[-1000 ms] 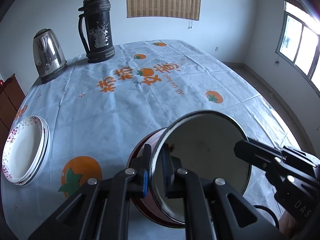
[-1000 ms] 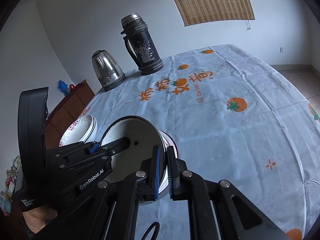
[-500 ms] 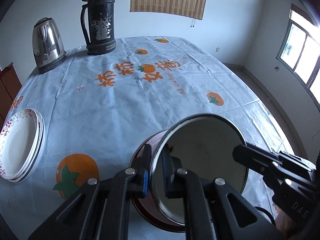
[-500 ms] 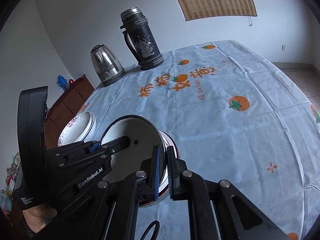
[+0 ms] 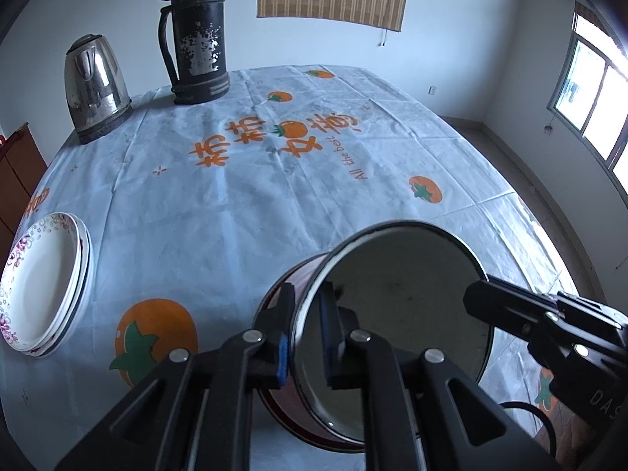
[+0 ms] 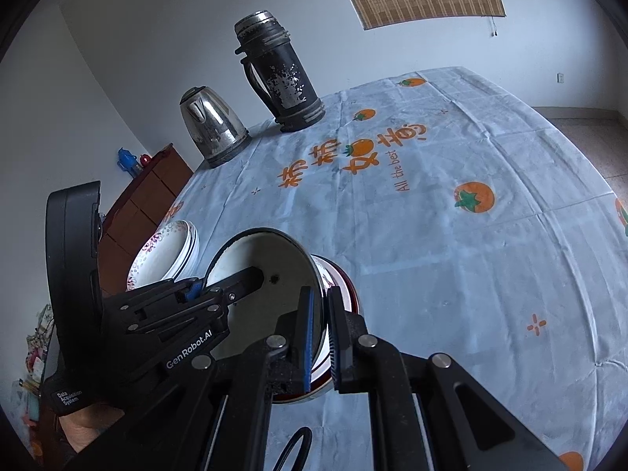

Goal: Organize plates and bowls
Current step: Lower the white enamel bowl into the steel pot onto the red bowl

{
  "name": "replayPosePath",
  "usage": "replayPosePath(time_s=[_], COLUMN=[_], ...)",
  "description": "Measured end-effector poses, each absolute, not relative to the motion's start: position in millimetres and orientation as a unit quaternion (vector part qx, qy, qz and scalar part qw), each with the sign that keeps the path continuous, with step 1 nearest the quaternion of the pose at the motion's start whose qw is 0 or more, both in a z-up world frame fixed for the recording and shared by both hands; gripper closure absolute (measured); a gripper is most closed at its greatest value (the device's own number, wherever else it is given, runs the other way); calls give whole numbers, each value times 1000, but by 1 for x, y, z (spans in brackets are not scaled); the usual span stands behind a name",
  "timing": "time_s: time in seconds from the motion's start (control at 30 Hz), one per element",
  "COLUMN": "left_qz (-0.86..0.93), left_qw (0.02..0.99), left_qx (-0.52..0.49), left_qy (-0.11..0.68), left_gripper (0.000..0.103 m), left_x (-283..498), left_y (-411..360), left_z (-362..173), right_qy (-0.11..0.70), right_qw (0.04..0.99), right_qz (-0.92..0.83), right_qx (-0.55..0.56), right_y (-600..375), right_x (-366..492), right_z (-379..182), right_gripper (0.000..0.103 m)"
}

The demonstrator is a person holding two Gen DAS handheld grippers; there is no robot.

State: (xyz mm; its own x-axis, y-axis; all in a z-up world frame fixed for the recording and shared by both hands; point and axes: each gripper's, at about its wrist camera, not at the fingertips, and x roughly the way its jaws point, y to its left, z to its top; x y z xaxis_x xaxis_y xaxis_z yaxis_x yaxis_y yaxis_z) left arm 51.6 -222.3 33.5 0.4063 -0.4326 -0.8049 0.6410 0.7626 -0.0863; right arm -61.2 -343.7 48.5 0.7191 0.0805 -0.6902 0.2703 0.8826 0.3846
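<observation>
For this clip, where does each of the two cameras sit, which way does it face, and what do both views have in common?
Left wrist: on the left gripper, looking forward along its fingers across the table to the far wall; the fingers clamp the bowl rim, and the right gripper enters from the right.
Right wrist: on the right gripper, facing the same way; it grips the opposite rim, and the left gripper and the person's hand show at left.
Shared: bowl, plate stack, kettle, thermos, tablecloth.
</observation>
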Motion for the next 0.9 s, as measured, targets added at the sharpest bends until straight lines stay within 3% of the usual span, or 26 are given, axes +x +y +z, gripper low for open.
replayPosePath(time_s=[0.57,0.9], left_qz=[-300,-298], left_qw=[835,837], left_qx=[147,144], left_qy=[438,437], left_gripper=[93,91], left_x=[50,54], left_y=[-225,-226], left_z=[32,30], right_qy=[429,424], right_qw=[872,874], right_qz=[-47,-51], right_qx=[231,233], right_y=[-340,-341], right_x=[-49,-46], right_z=[34,36], right_gripper=[95,95])
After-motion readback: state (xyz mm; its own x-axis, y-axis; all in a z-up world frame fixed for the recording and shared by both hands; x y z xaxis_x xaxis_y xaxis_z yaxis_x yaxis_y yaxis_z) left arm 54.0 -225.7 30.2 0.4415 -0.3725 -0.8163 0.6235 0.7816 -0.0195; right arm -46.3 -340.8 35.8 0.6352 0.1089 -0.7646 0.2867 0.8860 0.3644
